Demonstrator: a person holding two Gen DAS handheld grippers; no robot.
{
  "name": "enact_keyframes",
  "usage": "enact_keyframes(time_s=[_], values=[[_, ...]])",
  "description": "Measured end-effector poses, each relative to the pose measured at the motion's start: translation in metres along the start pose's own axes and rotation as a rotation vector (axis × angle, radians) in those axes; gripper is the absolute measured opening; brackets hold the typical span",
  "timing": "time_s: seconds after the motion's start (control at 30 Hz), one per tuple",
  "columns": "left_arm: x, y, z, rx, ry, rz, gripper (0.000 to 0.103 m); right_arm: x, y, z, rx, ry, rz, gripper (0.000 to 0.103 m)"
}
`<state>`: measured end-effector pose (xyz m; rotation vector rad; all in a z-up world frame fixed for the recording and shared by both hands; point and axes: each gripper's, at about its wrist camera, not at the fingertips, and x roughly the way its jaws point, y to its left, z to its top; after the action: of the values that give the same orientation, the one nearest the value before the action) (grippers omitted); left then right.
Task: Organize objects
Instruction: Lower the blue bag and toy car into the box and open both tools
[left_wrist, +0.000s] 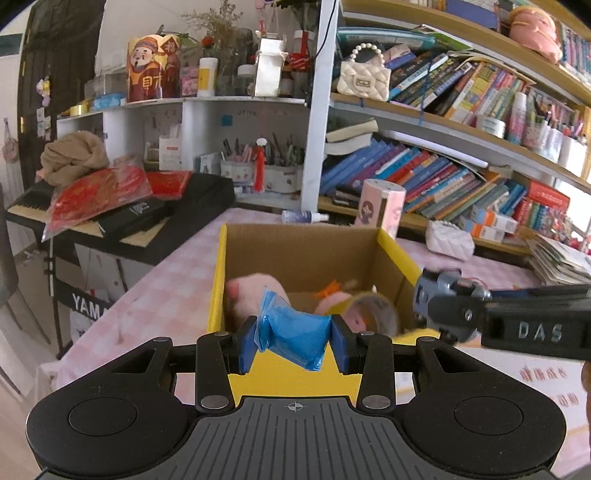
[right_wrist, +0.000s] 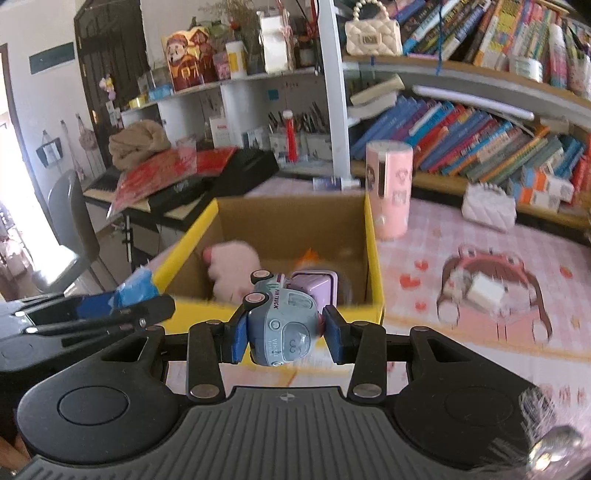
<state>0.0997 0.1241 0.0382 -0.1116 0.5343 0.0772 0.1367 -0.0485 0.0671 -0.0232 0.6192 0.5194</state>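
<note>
A: Two tongs, each loaded, are held at the near wall of the box. Left to right, what does each view show?

B: Left wrist view: the left tongs (left_wrist: 293, 341) are clamped on a blue packet (left_wrist: 293, 332), its ends pinched between the blue pads. Beyond it stands the yellow cardboard box (left_wrist: 221, 280) on the desk (left_wrist: 155, 295), open at the top. Inside lie a pink plush toy (left_wrist: 255, 291), a second pink plush with an orange tuft, and a roll of tape (left_wrist: 373, 312). At the right edge the right tongs (left_wrist: 443, 306) enter from the side, carrying a grey toy.

A: And the right wrist view?

B: The left tongs (right_wrist: 125, 302) appear at the left, blue packet (right_wrist: 135, 291) just beside the box's near left corner. At centre the right tongs (right_wrist: 284, 334) are clamped on a toy truck (right_wrist: 282, 325), wheels turned to the left. Past it, inside the box (right_wrist: 373, 258), sits a small lilac box (right_wrist: 317, 290) next to the pink plush (right_wrist: 231, 269). To the right, a pink cylinder (right_wrist: 389, 188) stands just beside the box's far right corner, and a pink bag (right_wrist: 491, 288) lies well apart on the desk.

A: Which step is in hand?

B: Judged from the poses, carrying both items to the box for deposit.

A: What does the next move call for?

B: Probably bringing each load over the near wall, above a free patch of the box floor, then opening the tongs. The truck may roll on landing.
</note>
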Motion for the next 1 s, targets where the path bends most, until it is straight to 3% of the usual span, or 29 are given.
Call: enact_keyframes(time_s=[0.17,0.5,0.7,1.0], values=[[0.037,-0.006,0.010,0.001,0.030,0.028,0.038,0.031,-0.012,0.027,-0.032,-0.014,0.021,0.039],[0.097,-0.014,0.011,0.059,0.175,0.081,0.039,0.105,-0.024,0.059,-0.087,0.043,0.075,0.039],[0.117,-0.015,0.011,0.055,0.240,0.095,0.039,0.152,-0.020,0.070,-0.121,0.131,0.120,0.039],[0.126,-0.020,0.009,0.066,0.273,0.112,0.041,0.202,-0.011,0.067,-0.169,0.278,0.155,0.039]])
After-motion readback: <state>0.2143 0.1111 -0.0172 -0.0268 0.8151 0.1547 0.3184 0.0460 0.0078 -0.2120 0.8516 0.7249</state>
